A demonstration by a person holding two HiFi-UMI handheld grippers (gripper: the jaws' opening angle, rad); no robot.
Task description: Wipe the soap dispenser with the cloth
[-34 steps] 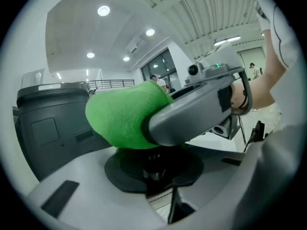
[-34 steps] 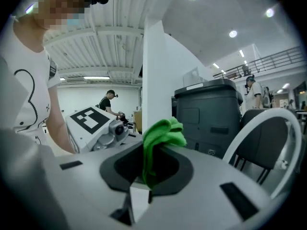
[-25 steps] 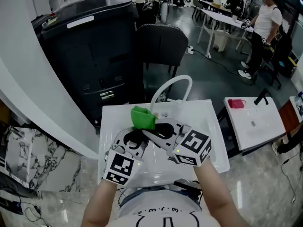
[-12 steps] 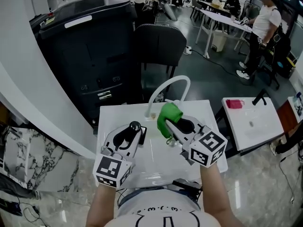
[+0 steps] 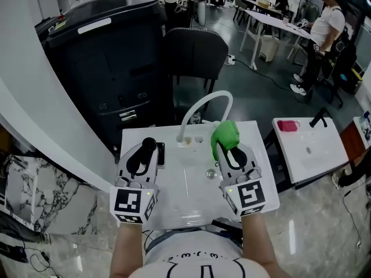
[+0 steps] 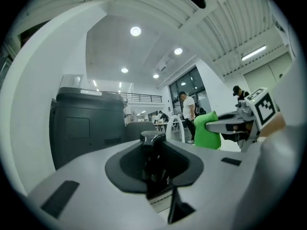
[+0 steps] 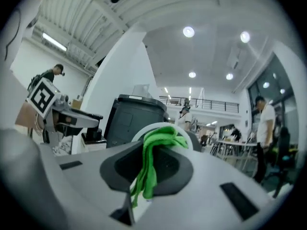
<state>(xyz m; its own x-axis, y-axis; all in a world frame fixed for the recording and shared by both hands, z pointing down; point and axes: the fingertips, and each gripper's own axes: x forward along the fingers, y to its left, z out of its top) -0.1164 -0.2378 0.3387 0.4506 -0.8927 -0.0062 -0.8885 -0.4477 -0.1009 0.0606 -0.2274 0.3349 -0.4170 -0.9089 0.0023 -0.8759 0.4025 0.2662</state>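
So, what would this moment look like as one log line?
left gripper: shut on soap dispenser | right gripper: shut on green cloth | the two: apart, over sink

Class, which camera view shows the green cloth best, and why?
The right gripper view: the cloth sits at the centre, close up, pinched between the right gripper's jaws and hanging down. The head view shows only a small green bundle at that gripper's tip; the left gripper view shows it side-on, off to the right.

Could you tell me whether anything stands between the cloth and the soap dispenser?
Nothing visible does. The green cloth in the right gripper and the soap dispenser in the left gripper face each other across open air; the faucet stands farther back.
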